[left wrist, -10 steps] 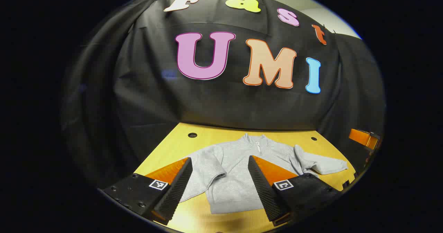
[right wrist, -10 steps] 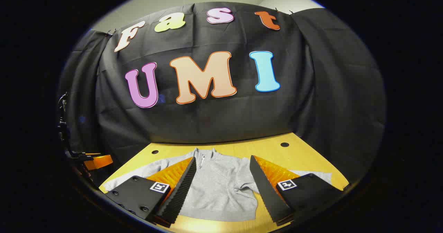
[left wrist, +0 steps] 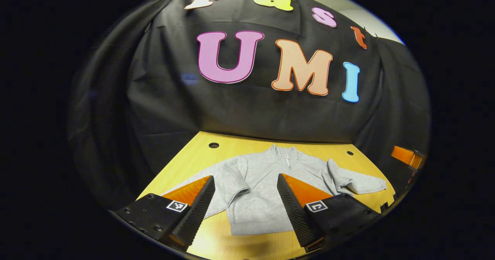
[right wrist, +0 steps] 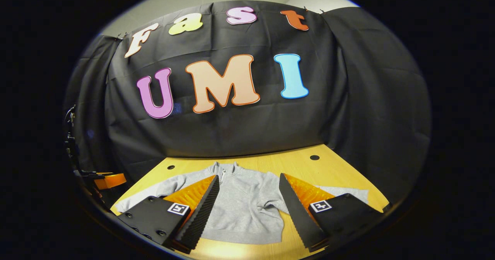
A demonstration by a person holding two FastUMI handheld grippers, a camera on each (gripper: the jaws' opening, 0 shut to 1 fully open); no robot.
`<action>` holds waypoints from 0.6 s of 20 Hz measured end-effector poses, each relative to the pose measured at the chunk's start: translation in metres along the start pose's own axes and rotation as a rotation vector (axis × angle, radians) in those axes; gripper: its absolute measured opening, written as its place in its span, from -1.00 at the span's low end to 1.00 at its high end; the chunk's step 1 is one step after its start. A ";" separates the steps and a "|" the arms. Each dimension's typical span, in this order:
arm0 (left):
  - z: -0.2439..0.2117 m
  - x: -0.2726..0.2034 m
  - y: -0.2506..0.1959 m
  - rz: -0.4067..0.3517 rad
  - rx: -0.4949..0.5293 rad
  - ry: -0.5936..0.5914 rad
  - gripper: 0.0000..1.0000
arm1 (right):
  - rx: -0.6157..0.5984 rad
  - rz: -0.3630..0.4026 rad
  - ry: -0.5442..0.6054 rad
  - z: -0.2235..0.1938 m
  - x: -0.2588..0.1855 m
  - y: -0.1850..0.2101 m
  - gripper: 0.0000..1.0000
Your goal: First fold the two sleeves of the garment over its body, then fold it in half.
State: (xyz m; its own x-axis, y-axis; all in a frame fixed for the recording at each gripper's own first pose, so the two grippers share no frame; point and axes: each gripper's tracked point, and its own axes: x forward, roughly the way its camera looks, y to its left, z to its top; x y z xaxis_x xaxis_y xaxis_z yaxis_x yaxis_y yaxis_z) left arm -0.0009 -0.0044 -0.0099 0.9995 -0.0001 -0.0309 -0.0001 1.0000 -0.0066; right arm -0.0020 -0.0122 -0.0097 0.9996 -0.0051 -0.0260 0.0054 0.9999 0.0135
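A grey zip-neck sweatshirt point(left wrist: 267, 182) lies flat on the yellow wooden table point(left wrist: 193, 163), collar toward the back wall, both sleeves spread out to the sides. In the left gripper view my left gripper point(left wrist: 245, 209) hangs open above the garment's left sleeve and hem, holding nothing. The right sleeve point(left wrist: 359, 182) lies bunched toward the table's right edge. In the right gripper view the same sweatshirt point(right wrist: 243, 202) sits under my right gripper point(right wrist: 247, 213), which is open and empty above the body and right armpit. One sleeve point(right wrist: 154, 192) stretches left, the other point(right wrist: 348, 193) is partly hidden behind a finger.
The table has small round holes point(left wrist: 213, 145) point(right wrist: 314, 157) near its back corners. Black cloth walls close in behind and at both sides. Part of the other gripper point(left wrist: 406, 155) shows at the right edge of the left gripper view, and another point(right wrist: 110, 180) at the left of the right gripper view.
Both cameras have tipped slightly downward and forward, so the sweatshirt and table sit a little higher in each view. Both grippers stay open and the garment has not moved.
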 end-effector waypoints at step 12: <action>-0.003 0.004 -0.010 -0.010 -0.012 0.015 0.89 | -0.019 -0.054 0.010 -0.002 0.004 -0.041 0.94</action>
State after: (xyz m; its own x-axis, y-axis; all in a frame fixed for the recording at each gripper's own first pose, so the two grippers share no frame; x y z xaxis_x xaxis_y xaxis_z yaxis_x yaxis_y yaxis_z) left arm 0.0028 -0.0147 -0.0130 0.9989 -0.0099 -0.0458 0.0091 0.9998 -0.0188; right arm 0.0022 -0.0534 -0.0125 0.9976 -0.0594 -0.0363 0.0591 0.9982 -0.0072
